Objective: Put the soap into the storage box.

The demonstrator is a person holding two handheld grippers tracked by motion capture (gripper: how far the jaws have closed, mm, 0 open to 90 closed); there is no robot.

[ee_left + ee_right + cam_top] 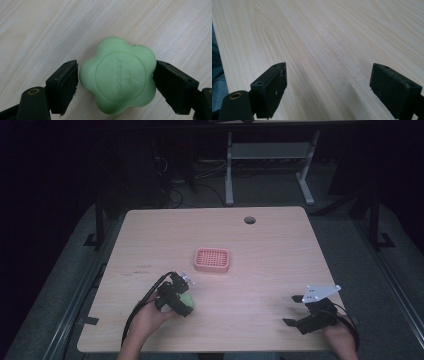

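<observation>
A pale green, flower-shaped soap lies flat on the wooden table, with raised lettering on its top face. My left gripper straddles it, one black pad pressed against each side. From above, the soap peeks out under that gripper near the table's front left. A pink slotted soap dish sits at the table's middle, a short way beyond the soap. My right gripper rests at the front right, jaws wide apart, with bare wood between them in the right gripper view.
The light wooden table has a round cable hole near its far edge. Desk legs and cables stand on the dark floor behind it. A strip of blue fabric shows past the table's edge in the right gripper view.
</observation>
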